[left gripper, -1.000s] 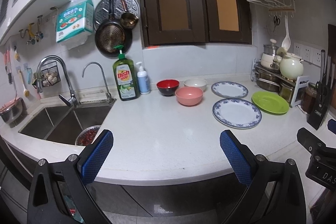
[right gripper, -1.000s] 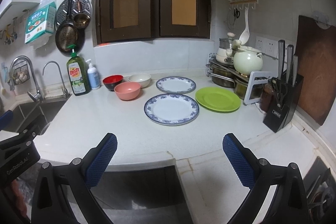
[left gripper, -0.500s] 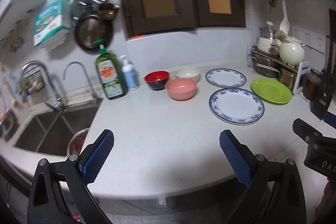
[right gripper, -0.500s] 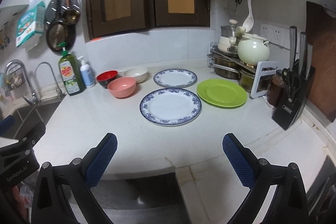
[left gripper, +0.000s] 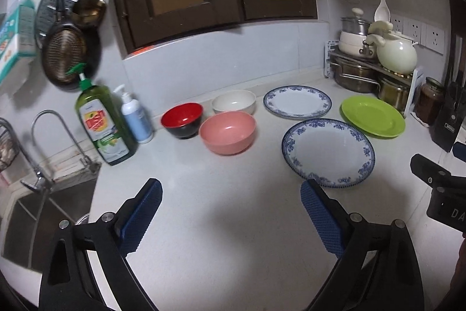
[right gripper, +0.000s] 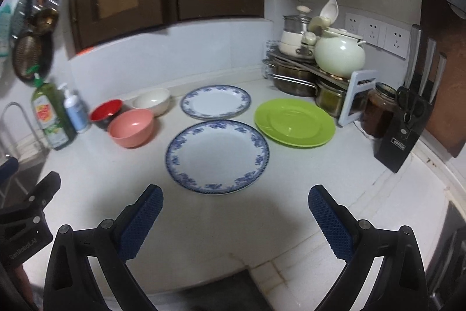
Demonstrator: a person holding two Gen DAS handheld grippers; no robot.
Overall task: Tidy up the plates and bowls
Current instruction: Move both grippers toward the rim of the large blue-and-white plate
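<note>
On the white counter [left gripper: 233, 223] sit three bowls: a red one [left gripper: 182, 120], a white one [left gripper: 234, 103] and a pink one [left gripper: 228, 132] nearest me. To their right lie a large blue-rimmed plate [left gripper: 328, 152], a second blue-rimmed plate [left gripper: 297, 101] behind it and a green plate [left gripper: 372, 116]. The right wrist view shows the same large plate [right gripper: 217, 156], green plate [right gripper: 294, 122] and pink bowl [right gripper: 131, 128]. My left gripper [left gripper: 231, 219] hovers open over the counter short of the pink bowl. My right gripper [right gripper: 235, 220] is open, just short of the large plate. Both hold nothing.
A green dish soap bottle [left gripper: 102, 124] and a pump bottle [left gripper: 134, 115] stand left of the bowls, with the sink [left gripper: 35, 212] and tap beyond. A pot rack with a kettle [right gripper: 339, 54], a jar [right gripper: 378, 112] and a knife block [right gripper: 407, 124] fill the right corner. Cabinets hang overhead.
Both grippers have moved forward over the counter and closer to the dishes, and the left view has swung right, away from the sink. Both stay open.
</note>
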